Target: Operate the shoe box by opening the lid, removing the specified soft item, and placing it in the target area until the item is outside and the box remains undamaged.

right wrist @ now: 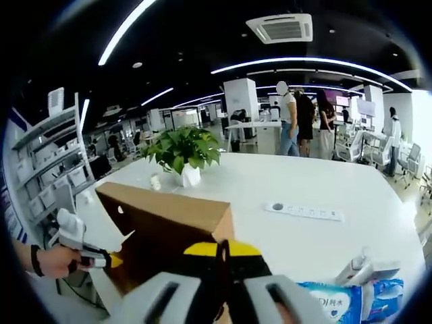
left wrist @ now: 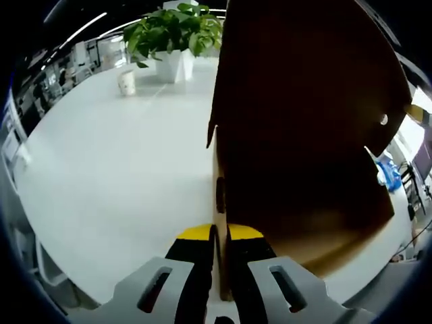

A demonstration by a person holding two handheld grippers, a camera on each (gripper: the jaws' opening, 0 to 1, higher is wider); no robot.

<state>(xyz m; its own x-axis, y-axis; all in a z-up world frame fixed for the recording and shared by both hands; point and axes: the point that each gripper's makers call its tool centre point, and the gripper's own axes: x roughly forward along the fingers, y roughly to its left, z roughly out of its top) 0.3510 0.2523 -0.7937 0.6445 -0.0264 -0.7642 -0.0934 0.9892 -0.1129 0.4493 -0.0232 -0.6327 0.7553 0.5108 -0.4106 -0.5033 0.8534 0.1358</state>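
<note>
A brown cardboard shoe box (left wrist: 304, 135) stands up on edge from the white table, its dark face close at the right of the left gripper view. My left gripper (left wrist: 219, 233) is shut with a thin cardboard edge pinched between its yellow-tipped jaws. In the right gripper view the same box (right wrist: 169, 223) sits low and left. My right gripper (right wrist: 223, 248) is shut at its near corner. A hand holds the left gripper (right wrist: 111, 260) against the box's left edge. A yellow tip of the right gripper (left wrist: 417, 113) meets the box's far edge. A soft blue-and-white pack (right wrist: 351, 297) lies at the lower right.
A leafy plant in a white pot (right wrist: 182, 152) and a paper cup (left wrist: 126, 82) stand further back on the white table (left wrist: 121, 175). A white power strip (right wrist: 304, 211) lies mid-table. Several people stand at desks behind, and shelving rises at the left.
</note>
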